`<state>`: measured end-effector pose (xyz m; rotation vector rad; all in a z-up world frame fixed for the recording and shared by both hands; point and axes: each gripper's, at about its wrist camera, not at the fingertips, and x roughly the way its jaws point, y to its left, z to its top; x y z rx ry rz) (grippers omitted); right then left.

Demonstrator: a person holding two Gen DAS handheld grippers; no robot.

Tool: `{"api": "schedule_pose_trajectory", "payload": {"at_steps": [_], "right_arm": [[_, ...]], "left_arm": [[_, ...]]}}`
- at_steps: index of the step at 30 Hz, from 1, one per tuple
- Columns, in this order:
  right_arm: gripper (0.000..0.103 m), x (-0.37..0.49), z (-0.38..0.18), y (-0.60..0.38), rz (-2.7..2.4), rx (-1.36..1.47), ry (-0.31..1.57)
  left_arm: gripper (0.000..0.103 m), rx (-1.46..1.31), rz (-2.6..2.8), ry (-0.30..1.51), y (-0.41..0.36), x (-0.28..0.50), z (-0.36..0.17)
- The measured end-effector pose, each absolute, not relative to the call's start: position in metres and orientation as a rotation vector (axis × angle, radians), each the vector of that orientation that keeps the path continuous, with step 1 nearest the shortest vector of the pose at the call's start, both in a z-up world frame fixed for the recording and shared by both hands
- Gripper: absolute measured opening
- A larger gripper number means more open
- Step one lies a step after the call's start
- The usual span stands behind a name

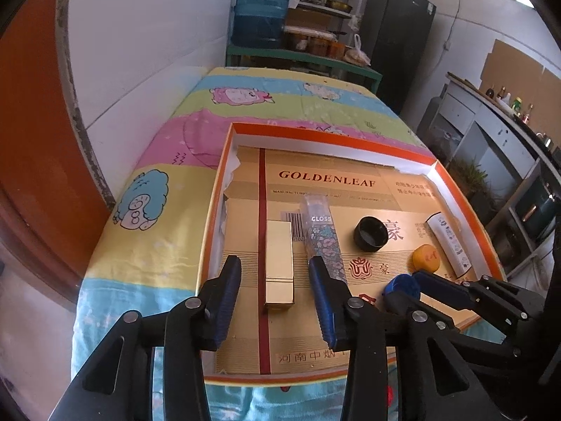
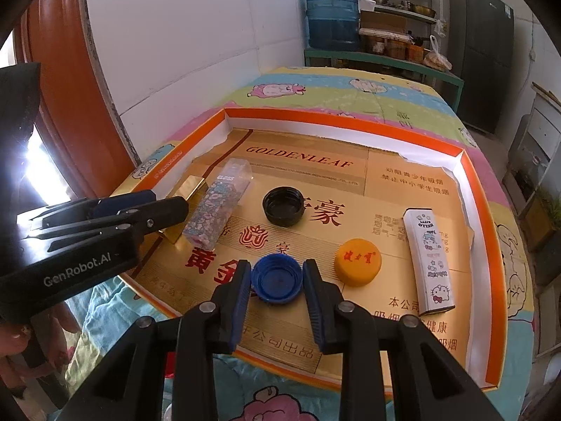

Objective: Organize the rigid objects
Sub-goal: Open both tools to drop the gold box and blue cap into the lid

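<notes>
**Caps and slim boxes in the orange-rimmed tray**

A blue cap (image 2: 277,282), open side up, sits on the tray floor between the jaws of the right gripper (image 2: 277,310); the ribbed pads press its two sides. Beside it, to the right in the right wrist view, an orange cap (image 2: 357,262) lies top up, and further back a black cap (image 2: 284,207) lies open side up. A white cartoon-printed box (image 2: 428,263) lies flat near the tray's right wall.

The left gripper (image 1: 275,296) has its jaws partly open, astride a gold box (image 1: 279,261) that lies flat between them with a gap on each side, so neither pad grips it. A flowered box marked GLOSS (image 1: 322,236) lies just beside the gold one, its near end against the gripper's right finger.

All of this rests in a shallow tray (image 1: 224,161) with an orange rim and white inner walls, lined with gold card printed GOLDENLEAF. The tray sits on a bed (image 1: 150,189) covered by a pastel cartoon blanket, set against a white wall (image 1: 147,52). Beyond the bed stand a green shelf (image 1: 301,58) with jars and pans, a blue water jug (image 1: 261,14) and a dark fridge (image 1: 398,35)
</notes>
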<state>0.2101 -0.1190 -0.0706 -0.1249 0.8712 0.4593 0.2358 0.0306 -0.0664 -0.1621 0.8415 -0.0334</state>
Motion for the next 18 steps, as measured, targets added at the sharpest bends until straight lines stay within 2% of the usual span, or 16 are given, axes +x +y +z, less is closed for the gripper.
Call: {"api": "schedule_pose_trajectory", "payload": {"at_steps": [18], "right_arm": [[0.031, 0.177, -0.046, -0.133, 0.443, -0.1, 0.84]], "left_arm": [[0.041, -0.167, -0.062, 0.799, 0.026, 0.187, -0.037]]}}
